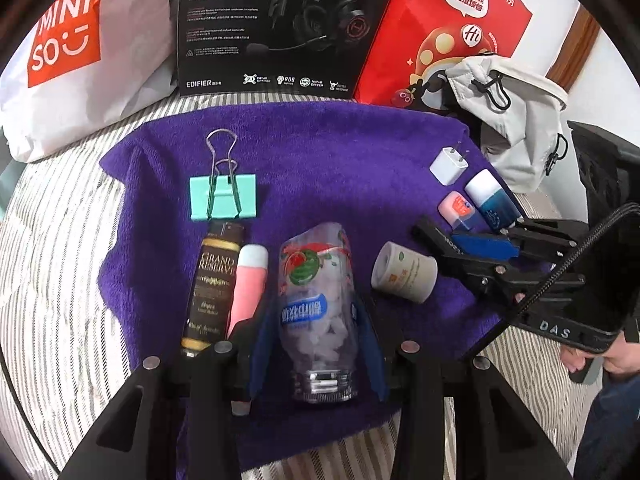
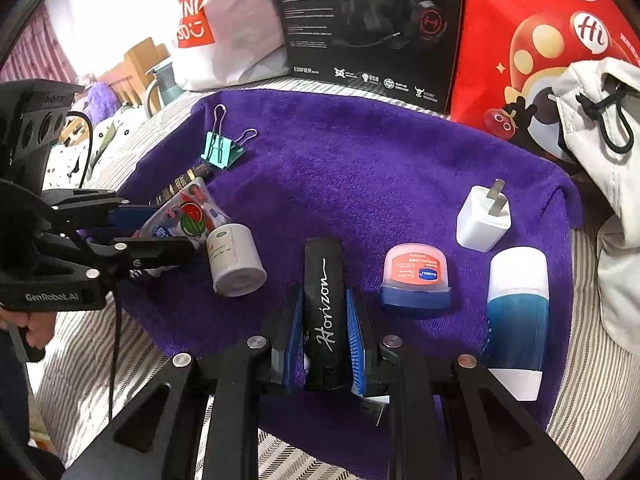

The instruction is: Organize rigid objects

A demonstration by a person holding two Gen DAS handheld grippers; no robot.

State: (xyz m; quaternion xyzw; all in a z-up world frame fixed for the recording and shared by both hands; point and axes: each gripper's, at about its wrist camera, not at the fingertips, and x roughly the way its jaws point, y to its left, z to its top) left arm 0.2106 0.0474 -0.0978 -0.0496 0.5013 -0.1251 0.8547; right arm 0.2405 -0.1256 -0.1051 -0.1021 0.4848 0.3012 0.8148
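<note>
The left gripper (image 1: 316, 344) is closing its blue-padded fingers (image 1: 260, 344) on a clear plastic bottle of white pieces with a watermelon label (image 1: 316, 300), lying on the purple terry towel (image 1: 320, 160) spread over a striped surface that may be a bed. Just left of those fingers a pink tube with a pale cap (image 1: 248, 284) and a dark "Grand Reserve" bottle (image 1: 214, 280) are lying side by side, with a mint-green binder clip (image 1: 223, 196) beyond them. To the right of the fingers a small white paper roll (image 1: 404, 272) is resting.

The right gripper (image 2: 324, 340) is clamping its fingers (image 2: 354, 336) on a black "Horizon" stick-shaped case (image 2: 324, 308). Right of these fingers are sitting a small pink jar with a blue lid (image 2: 416, 280), a blue-and-white bottle (image 2: 516, 320) and a white plug adapter (image 2: 482, 220).
</note>
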